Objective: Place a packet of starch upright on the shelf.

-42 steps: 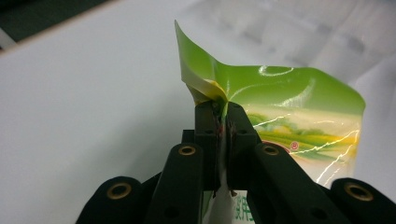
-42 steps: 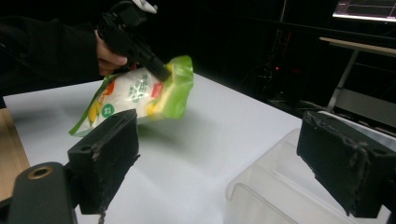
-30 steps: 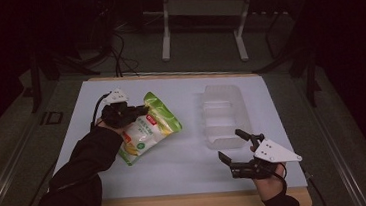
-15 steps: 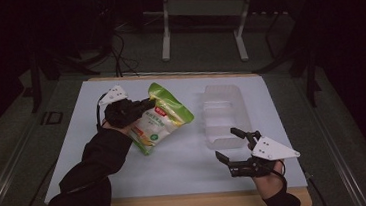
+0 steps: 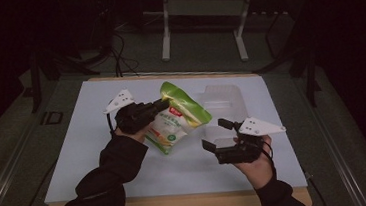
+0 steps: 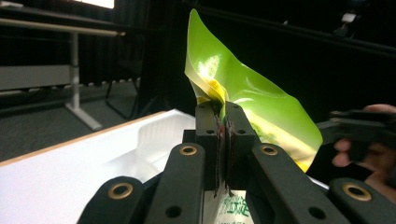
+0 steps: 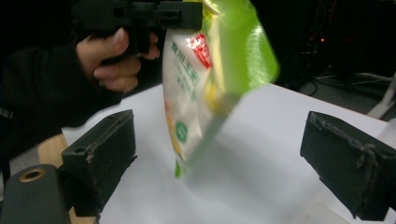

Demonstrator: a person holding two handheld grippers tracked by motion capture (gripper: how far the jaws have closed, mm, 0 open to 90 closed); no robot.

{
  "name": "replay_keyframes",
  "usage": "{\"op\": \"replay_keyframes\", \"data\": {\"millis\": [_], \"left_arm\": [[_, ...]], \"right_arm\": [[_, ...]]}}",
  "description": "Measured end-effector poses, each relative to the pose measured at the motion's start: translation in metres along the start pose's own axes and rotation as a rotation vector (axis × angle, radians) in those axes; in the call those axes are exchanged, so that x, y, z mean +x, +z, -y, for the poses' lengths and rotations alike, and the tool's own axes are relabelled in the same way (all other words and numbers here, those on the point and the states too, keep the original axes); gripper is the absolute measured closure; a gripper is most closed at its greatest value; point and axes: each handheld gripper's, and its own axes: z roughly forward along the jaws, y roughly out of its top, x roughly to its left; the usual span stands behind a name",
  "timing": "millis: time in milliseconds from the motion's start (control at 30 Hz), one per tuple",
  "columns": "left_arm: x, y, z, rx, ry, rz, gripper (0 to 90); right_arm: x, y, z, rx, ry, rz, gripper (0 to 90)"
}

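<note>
White table (image 5: 75,157) under dim light, dark room behind, clear tray (image 5: 223,99) at the far side. Left gripper (image 5: 163,104) clamped tight on the upper edge of a green snack bag (image 5: 175,121), held off the table and hanging tilted. Right gripper (image 5: 217,135) just beside the bag, jaws spread wide, touching nothing, bag's lower end between them in the right gripper view.

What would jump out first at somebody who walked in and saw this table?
The bright green snack bag, lifted off the white table and hanging tilted from the left gripper, whose jaws pinch its upper edge. Next, the right gripper near the table's front, its jaws wide open and aimed at the bag. Behind the bag lies a clear plastic tray.
</note>
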Motion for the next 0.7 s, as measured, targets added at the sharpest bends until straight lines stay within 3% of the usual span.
{"op": "replay_keyframes", "data": {"millis": [267, 367, 400, 433, 467, 600, 700], "left_arm": [[-0.016, 0.010, 0.002, 0.006, -0.001, 0.058, 87.5], [-0.019, 0.012, 0.003, 0.008, -0.003, 0.078, 87.5], [-0.019, 0.012, 0.003, 0.008, -0.003, 0.078, 87.5], [-0.021, 0.013, 0.004, 0.016, -0.004, 0.092, 87.5], [-0.022, 0.014, 0.004, 0.012, -0.014, 0.095, 87.4], [-0.020, 0.014, 0.004, 0.026, -0.020, 0.122, 87.3], [-0.018, 0.012, 0.003, 0.031, -0.030, 0.148, 87.2]], "right_arm": [[-0.004, 0.025, -0.003, 0.026, 0.035, -0.021, 25.2], [-0.005, 0.030, -0.002, 0.058, 0.013, -0.023, 44.7], [-0.005, 0.030, -0.002, 0.058, 0.013, -0.023, 44.7], [-0.005, 0.030, -0.003, 0.071, 0.001, -0.015, 53.3], [-0.007, 0.031, -0.004, 0.090, 0.010, -0.040, 68.2], [-0.008, 0.030, -0.008, 0.131, -0.009, -0.065, 85.7], [-0.013, 0.029, -0.011, 0.152, 0.000, -0.113, 86.4]]}}
